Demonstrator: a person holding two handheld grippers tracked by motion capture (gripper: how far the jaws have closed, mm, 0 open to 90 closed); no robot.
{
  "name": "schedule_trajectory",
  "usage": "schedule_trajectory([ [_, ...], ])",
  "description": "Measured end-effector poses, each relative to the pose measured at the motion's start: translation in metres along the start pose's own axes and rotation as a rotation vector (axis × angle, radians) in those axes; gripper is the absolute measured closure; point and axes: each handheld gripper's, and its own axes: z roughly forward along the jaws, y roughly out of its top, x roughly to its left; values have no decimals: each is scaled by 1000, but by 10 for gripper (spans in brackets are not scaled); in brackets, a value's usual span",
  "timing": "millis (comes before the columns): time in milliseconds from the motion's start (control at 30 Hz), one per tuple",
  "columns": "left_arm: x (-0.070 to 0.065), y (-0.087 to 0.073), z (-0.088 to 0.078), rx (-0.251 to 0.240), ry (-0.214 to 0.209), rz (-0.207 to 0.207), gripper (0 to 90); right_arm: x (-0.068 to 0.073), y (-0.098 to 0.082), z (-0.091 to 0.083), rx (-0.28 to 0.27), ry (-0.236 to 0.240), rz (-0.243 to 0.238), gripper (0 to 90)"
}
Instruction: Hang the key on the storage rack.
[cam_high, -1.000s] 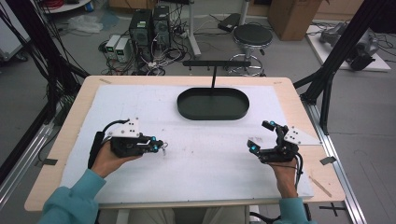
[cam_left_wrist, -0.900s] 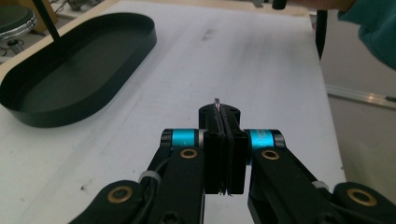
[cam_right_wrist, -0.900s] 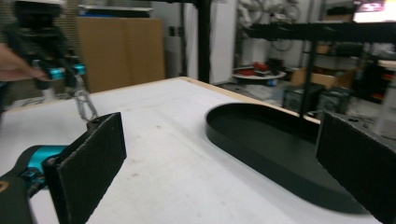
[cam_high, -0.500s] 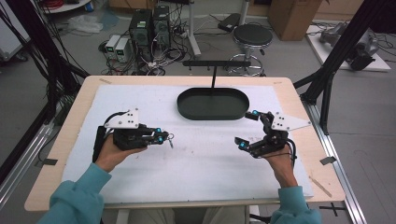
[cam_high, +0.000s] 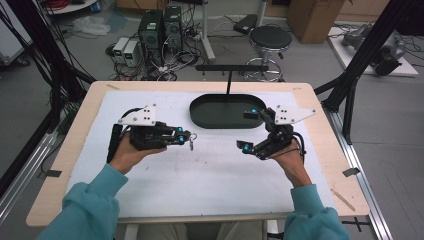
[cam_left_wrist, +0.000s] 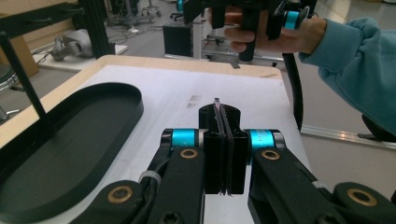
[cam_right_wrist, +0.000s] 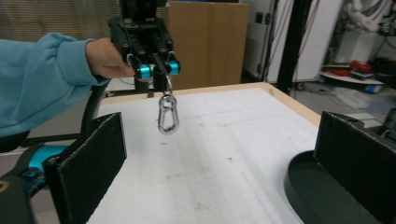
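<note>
Left claw (cam_high: 186, 138): jaws fully closed on the top of a metal snap hook (cam_right_wrist: 168, 116), which hangs below the tips, clear of the white tabletop (cam_high: 200, 175). Right claw (cam_high: 248, 131): jaws spread wide, nothing between them, facing the hook from well apart. Beyond both claws, a black oval tray (cam_high: 200, 112) rests on the tabletop.

Grey floor (cam_high: 60, 55), black stool (cam_high: 270, 37)
</note>
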Motion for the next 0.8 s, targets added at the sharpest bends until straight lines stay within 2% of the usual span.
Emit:
schedule_trajectory([
  [167, 1, 8, 7, -25, -30, 13, 883, -1, 6, 14, 19, 62, -16, 54],
  [400, 2, 12, 11, -28, -49, 21, 883, 0, 10, 32, 31, 108, -23, 67],
  [467, 2, 13, 11, -30, -48, 23, 883, 0, 11, 36, 35, 130, -25, 135],
  [600, 2, 14, 12, -27, -54, 28, 883, -1, 10, 41, 18, 159, -21, 176],
  [667, 2, 16, 13, -29, -57, 32, 883, -1, 10, 43, 14, 175, -13, 213],
  [800, 2, 17, 17, -34, -65, 34, 883, -1, 10, 48, 25, 195, -27, 307],
])
